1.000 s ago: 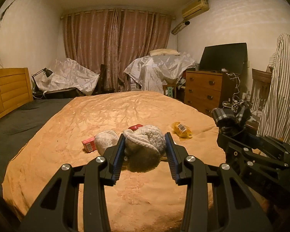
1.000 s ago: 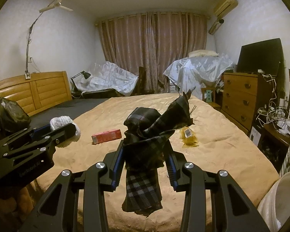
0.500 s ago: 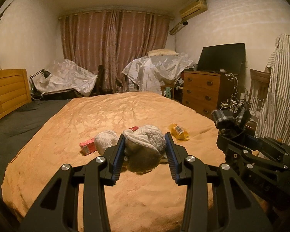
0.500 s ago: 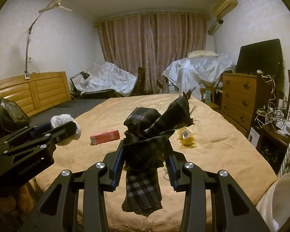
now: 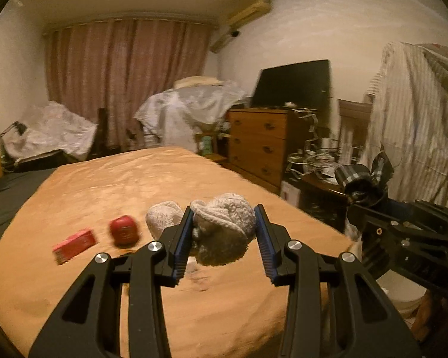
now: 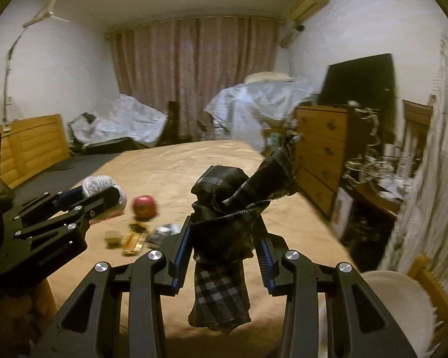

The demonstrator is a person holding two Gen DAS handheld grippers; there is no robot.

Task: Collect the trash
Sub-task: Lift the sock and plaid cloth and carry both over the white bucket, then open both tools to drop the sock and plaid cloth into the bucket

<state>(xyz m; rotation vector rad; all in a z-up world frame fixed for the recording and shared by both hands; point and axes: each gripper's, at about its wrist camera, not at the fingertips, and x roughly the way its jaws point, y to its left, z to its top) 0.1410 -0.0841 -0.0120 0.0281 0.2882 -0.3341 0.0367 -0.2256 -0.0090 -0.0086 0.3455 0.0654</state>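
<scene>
Fleece, off-white: a fuzzy slipper (image 5: 224, 223) is pinched in the left claw (image 5: 224, 235), pads pressed on both its sides, held clear above the bed (image 5: 104, 185). Right claw (image 6: 224, 238) is clamped on a dark plaid cloth (image 6: 233, 208), one end hanging below the jaws, another sticking up toward 1 o'clock.

Step in hand (judgement): carrying both soft items off the bed, prob. toward a bin. No bin identifiable in either view; a pale rounded rim at 4 o'clock in right view is too blurred to call.

How to do it well:
- keep both grips firm; fleece and cloth compress, could slip out
- watch the hanging end of the cloth so it doesn't snag on the bed edge
- keep the claws apart so the loads don't tangle

Trash left on bed: red box (image 5: 74, 243) at 9 o'clock, red round item (image 5: 124, 229) beside it, second slipper (image 5: 162, 219) just left of the held one.

View diffs: right view alone shows small yellow and dark wrappers (image 6: 134, 240) near the bed's foot; in left view the claw hides them. Left view alone shows the red box.
</scene>
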